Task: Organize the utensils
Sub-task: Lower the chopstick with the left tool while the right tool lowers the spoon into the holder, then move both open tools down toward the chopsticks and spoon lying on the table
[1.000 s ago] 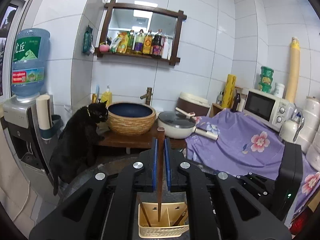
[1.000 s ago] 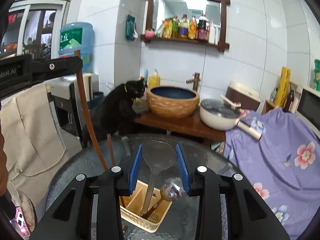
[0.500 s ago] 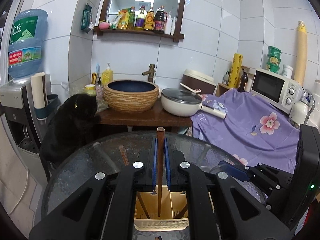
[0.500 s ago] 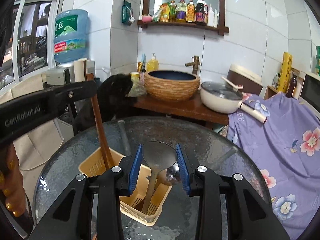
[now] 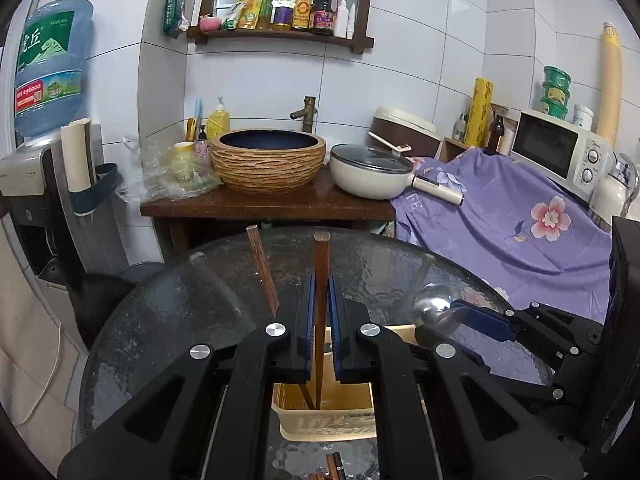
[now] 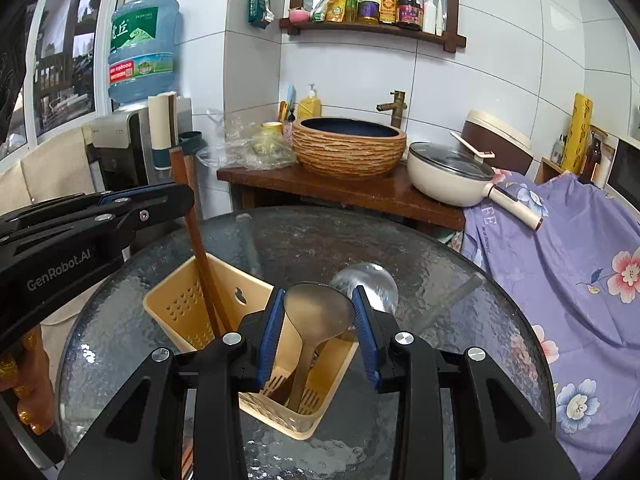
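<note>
- Yellow perforated plastic utensil caddy (image 6: 192, 308) sits on the round textured glass table (image 6: 304, 240), toward 6 o'clock.
- Left gripper (image 5: 319, 300) is clamped on a brown wooden chopstick (image 5: 320, 280), tip down inside the caddy.
- Right gripper (image 6: 319, 320) pinches the bowl of a steel spoon (image 6: 316, 312), handle in the caddy's 3 o'clock compartment.
- Another shiny ladle (image 6: 376, 284) stands just behind.

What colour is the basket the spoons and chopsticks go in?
The utensil basket is pale yellow with small holes in its walls, clearest in the right wrist view.

We see bright, even light, sharp focus, glare on the wall tiles (image 5: 420, 20), and fisheye-bent, dark-cornered edges.
</note>
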The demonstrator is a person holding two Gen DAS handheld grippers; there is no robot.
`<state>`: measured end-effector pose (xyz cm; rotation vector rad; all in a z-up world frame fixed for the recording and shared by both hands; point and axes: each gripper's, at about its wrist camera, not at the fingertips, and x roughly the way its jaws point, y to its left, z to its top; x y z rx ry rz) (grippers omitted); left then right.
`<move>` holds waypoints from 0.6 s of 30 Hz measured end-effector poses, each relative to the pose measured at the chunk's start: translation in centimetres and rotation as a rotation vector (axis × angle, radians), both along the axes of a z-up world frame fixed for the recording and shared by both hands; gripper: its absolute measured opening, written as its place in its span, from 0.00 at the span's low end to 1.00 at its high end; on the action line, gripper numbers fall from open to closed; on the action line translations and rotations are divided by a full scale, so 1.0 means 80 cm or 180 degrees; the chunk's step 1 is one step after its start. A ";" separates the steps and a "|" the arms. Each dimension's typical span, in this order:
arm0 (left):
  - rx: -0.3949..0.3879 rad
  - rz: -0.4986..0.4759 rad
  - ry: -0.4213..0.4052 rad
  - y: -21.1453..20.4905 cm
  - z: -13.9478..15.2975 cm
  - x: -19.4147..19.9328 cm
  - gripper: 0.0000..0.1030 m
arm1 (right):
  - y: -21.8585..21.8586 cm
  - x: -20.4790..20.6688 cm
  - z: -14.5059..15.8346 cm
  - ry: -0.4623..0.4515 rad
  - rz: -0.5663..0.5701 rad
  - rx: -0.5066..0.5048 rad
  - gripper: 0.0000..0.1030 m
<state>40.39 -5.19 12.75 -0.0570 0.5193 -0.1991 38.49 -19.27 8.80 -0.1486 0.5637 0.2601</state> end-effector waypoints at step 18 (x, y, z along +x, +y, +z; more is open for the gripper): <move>0.0072 0.0041 -0.0281 0.027 0.007 -0.056 0.74 | -0.021 -0.042 0.007 -0.0287 -0.0085 0.0105 0.67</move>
